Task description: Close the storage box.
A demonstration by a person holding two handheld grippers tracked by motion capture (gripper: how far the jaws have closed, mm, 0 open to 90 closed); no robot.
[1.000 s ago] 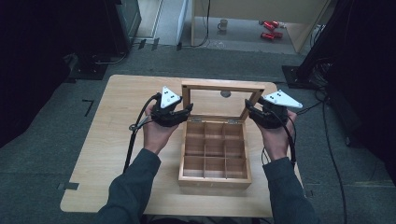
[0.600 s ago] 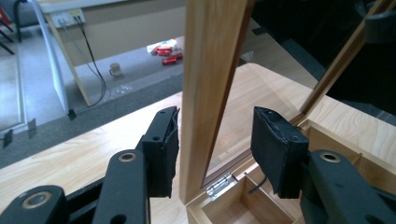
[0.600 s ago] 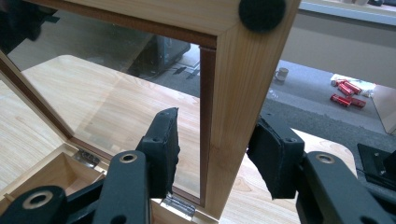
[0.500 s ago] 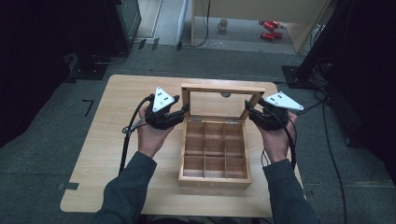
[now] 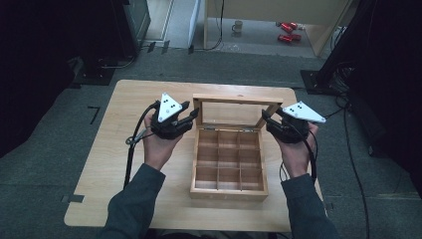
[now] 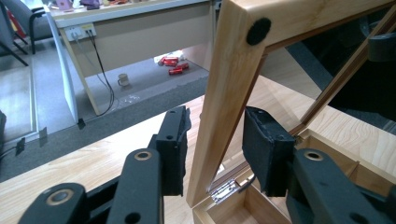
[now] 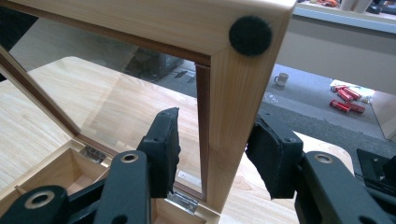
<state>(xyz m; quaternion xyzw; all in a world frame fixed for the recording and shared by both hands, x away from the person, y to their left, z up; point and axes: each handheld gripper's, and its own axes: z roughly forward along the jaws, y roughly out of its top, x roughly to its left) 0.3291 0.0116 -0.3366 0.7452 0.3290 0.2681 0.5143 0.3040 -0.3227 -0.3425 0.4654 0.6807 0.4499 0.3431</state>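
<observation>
box lid (image 5: 234, 101) is straddled by left hand-held gripper (image 6: 212, 144) & right hand-held gripper (image 7: 212, 149), both wide, prob. to steady it upright.

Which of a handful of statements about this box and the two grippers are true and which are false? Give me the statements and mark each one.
1. The wooden box has its lid raised. True.
2. The compartments of the box hold tea bags. False: every compartment in view is empty.
3. The left gripper has its jaws on either side of the lid's frame, with gaps showing. True.
4. The right gripper is resting flat on the table. False: it is held up at the lid's other side post.
5. The lid has a clear pane in a wooden frame. True.
</observation>
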